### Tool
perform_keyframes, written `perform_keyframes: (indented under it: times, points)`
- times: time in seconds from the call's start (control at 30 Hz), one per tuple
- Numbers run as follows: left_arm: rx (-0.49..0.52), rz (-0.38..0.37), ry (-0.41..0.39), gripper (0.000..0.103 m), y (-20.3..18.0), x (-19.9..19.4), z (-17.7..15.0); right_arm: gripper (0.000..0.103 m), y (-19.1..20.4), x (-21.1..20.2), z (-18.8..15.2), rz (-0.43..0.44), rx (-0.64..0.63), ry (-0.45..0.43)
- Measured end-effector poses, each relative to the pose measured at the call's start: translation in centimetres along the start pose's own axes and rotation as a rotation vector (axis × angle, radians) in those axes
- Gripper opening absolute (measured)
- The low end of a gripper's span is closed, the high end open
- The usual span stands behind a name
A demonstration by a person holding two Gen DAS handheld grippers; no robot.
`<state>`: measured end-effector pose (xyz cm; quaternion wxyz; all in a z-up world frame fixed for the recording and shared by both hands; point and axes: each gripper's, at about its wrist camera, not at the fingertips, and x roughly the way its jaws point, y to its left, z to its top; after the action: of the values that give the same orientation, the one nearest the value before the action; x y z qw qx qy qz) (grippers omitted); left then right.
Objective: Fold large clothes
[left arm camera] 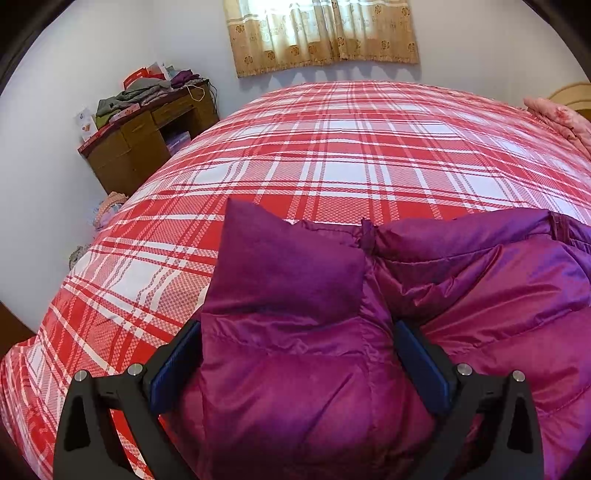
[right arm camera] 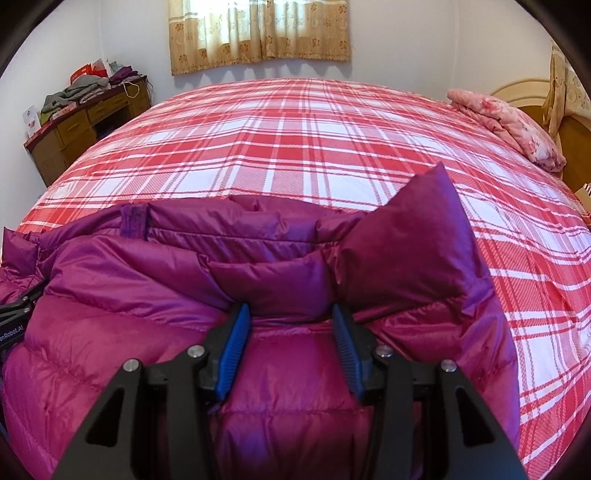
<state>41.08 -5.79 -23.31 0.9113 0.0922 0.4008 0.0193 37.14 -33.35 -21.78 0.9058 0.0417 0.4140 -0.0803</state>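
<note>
Both grippers pointed steeply down at the near edge of the bed (right arm camera: 314,147), each with a thick bunch of one purple down jacket (right arm camera: 129,295) between its fingers. The left gripper (left arm camera: 299,332) stood fairly wide, its dark pads pressed against either side of a puffy fold whose corner stuck up beyond the fingertips. The right gripper (right arm camera: 290,314) was about half open, its blue pads squeezing a quilted fold, with another corner of the jacket rising just to its right. From the right wrist, a black part of the left gripper showed at the jacket's left edge.

The jacket lay bunched at the near side of the bed, on the red and white checked sheet (left arm camera: 332,147). I counted one jacket and two grippers.

At the far right corner of the bed lay one folded pink floral quilt (right arm camera: 509,125). Left of the bed, against the wall, stood a wooden desk (left arm camera: 144,144) with a heap of grey, green and purple clothes (left arm camera: 147,92) and some red boxes on top. Its open middle compartment held something bluish; I could not tell what. Beyond the bed hung a beige patterned curtain (left arm camera: 321,33).
</note>
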Motion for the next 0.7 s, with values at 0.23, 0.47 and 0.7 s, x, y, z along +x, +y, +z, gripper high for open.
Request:
perform_keyframes:
  times: [0.23,0.47,0.7]
  points:
    - [-0.009,-0.031,-0.096,0.102,0.3,-7.2,-0.1,0.054,1.5,-4.2,-0.1,-0.049,0.01,-0.078]
    - [0.118,0.03,-0.079,0.102,-3.6,-6.2,-3.0,0.061,7.9,-6.1,-1.9,0.074,-0.087,-0.118]
    - [0.022,-0.059,-0.061,0.102,-2.0,-4.5,-3.5,0.062,8.7,-2.6,-2.8,0.057,-0.128,-0.045]
